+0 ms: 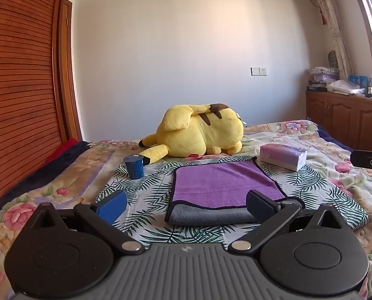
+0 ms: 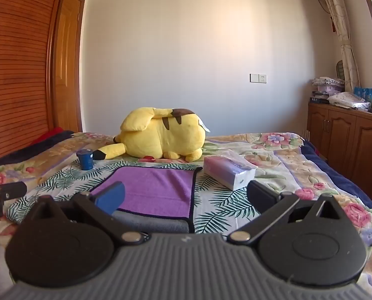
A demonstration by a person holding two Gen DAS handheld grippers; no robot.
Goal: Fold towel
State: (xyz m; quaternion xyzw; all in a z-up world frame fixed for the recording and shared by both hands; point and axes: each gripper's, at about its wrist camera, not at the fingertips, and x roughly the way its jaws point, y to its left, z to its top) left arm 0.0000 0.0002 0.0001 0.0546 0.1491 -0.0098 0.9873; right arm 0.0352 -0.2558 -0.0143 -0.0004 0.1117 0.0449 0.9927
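Note:
A purple towel (image 1: 223,182) with a grey underside and dark trim lies on a leaf-print cloth on the bed; its near edge is turned over, showing grey. It also shows in the right wrist view (image 2: 158,190). My left gripper (image 1: 186,207) is open, held just in front of the towel's near edge, its right finger over the towel's near right corner. My right gripper (image 2: 186,197) is open, its left finger over the towel's near left part, its right finger beyond the towel's right edge. Neither holds anything.
A yellow plush toy (image 1: 200,132) lies behind the towel. A blue can (image 1: 134,167) stands to the left, a tissue pack (image 1: 283,155) to the right. A wooden wardrobe (image 1: 18,80) is at left, cabinets (image 1: 348,117) at right. The floral bedspread (image 2: 310,165) surrounds the cloth.

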